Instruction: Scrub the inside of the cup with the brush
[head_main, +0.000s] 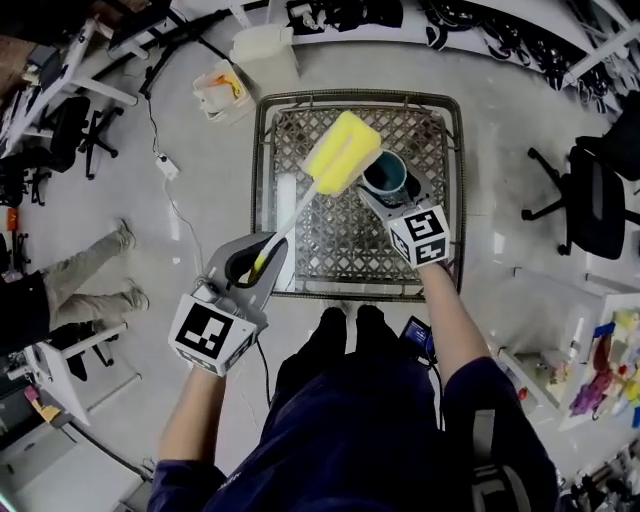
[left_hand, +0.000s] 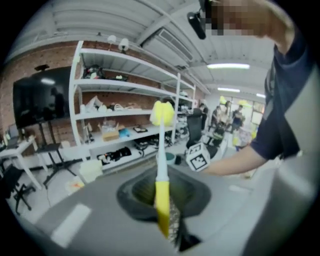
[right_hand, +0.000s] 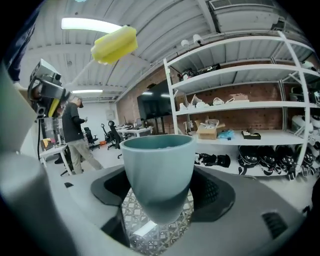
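Clamps the teal cup (head_main: 385, 174) upright by its lower wall in the right gripper (head_main: 392, 198), over the lattice table's (head_main: 262, 200) far right part, near the right rim. Pinches the brush (head_main: 343, 152) by its yellow handle end in the left gripper (head_main: 257, 265), jaws nearly together, off the near left corner. Slants the sponge head up beside the cup's rim, outside it. Leaves bare lattice left and nearer

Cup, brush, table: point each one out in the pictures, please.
cup (right_hand: 157, 170), right gripper view, on its teal outer wall.
brush (head_main: 342, 152), head view, on the middle of its yellow sponge head.
table (head_main: 259, 180), head view, on its left rim.
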